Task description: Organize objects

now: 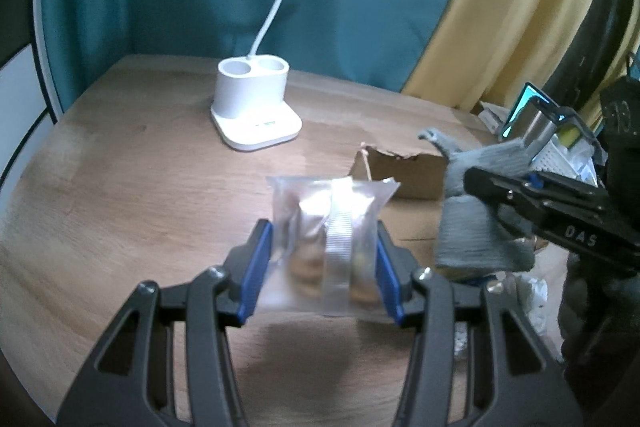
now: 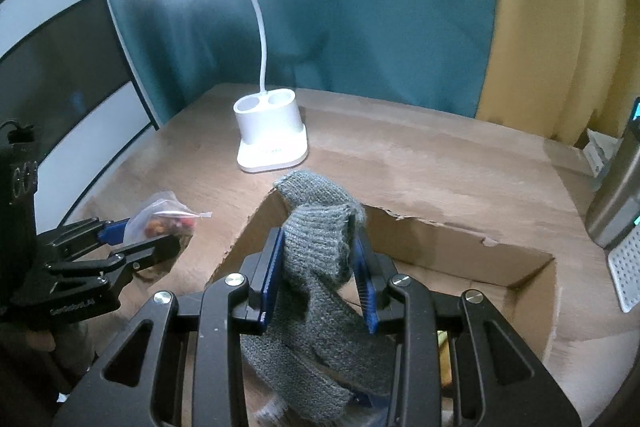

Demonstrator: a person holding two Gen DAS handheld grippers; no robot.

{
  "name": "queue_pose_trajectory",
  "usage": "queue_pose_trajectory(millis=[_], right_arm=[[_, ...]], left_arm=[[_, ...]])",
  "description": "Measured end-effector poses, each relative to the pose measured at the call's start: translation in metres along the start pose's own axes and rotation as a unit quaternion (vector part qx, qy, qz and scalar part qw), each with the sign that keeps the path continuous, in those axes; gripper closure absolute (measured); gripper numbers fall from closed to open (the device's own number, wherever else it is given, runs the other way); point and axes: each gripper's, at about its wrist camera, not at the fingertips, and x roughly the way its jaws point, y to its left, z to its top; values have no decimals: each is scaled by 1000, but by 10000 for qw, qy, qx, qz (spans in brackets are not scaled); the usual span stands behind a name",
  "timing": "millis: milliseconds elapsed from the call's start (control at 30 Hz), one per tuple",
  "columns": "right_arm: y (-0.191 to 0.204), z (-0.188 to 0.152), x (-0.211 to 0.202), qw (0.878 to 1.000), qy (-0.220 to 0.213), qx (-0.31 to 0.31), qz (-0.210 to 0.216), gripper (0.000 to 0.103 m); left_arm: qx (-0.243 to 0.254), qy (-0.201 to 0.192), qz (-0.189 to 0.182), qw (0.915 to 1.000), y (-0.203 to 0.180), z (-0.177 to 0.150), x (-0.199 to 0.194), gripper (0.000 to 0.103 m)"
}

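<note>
My left gripper (image 1: 324,259) is shut on a clear plastic snack packet (image 1: 326,227) and holds it above the wooden table (image 1: 120,187). It also shows in the right wrist view (image 2: 148,235), with the packet (image 2: 168,219) at the far left. My right gripper (image 2: 320,267) is shut on a grey knitted glove (image 2: 316,259), held over the open cardboard box (image 2: 460,255). In the left wrist view the glove (image 1: 476,219) and the right gripper (image 1: 480,183) are at the right, beside the box (image 1: 400,175).
A white desk lamp with a two-hole pen holder base (image 1: 256,107) stands at the back of the table, also in the right wrist view (image 2: 272,135). A metal flask (image 2: 616,195) and white perforated item (image 2: 628,267) stand at right. Teal and yellow curtains hang behind.
</note>
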Motion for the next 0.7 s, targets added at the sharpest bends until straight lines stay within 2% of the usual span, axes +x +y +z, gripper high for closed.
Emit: queue_pose_trajectory(millis=[700], right_arm=[[13,-4,74,9972,706,130,198,67]], left_arm=[[-212,178,-127,9995,29,6,23,53]])
